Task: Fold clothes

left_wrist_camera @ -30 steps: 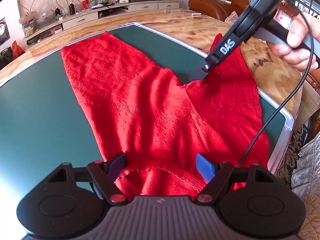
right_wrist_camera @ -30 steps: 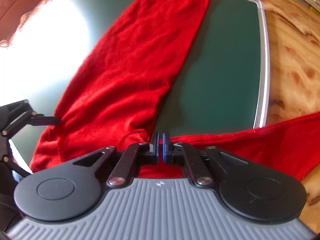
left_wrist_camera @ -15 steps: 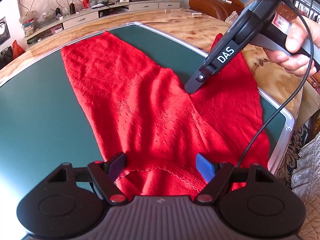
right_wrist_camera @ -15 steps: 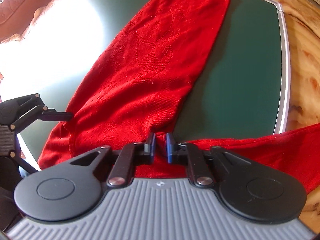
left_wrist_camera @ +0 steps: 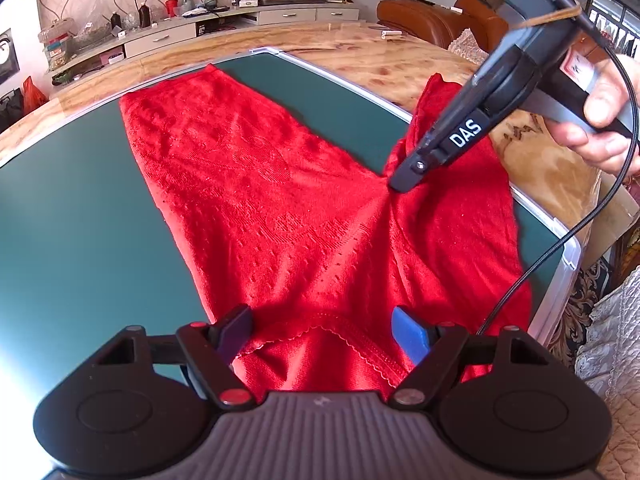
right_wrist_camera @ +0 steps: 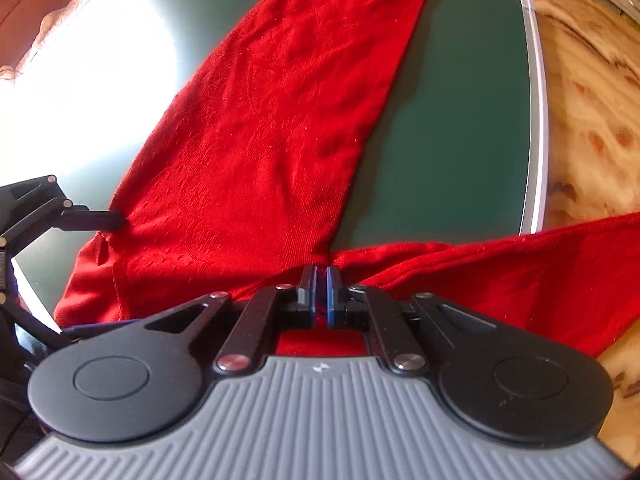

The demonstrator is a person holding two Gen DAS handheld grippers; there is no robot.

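Red knit trousers (left_wrist_camera: 288,216) lie spread on a dark green mat (left_wrist_camera: 72,216), legs forming a V. The scalloped waistband sits between the wide-open jaws of my left gripper (left_wrist_camera: 322,330), which hovers just above the cloth. My right gripper (right_wrist_camera: 319,280) is shut on the trousers at the crotch where the legs meet; it shows in the left wrist view (left_wrist_camera: 404,184), pressing the fabric down. One leg (right_wrist_camera: 288,92) runs across the mat. The other leg (right_wrist_camera: 520,264) trails over the mat's edge onto the wooden table.
The mat has a silver rim (right_wrist_camera: 536,120) and lies on a glossy wooden table (left_wrist_camera: 360,64). A cable (left_wrist_camera: 560,240) hangs from the right gripper over the trousers. A low cabinet with clutter (left_wrist_camera: 180,28) and a brown sofa (left_wrist_camera: 432,20) stand beyond.
My right gripper opened briefly half a second ago, shifted toward the crotch, and has shut on the fabric again. The left gripper has not moved.
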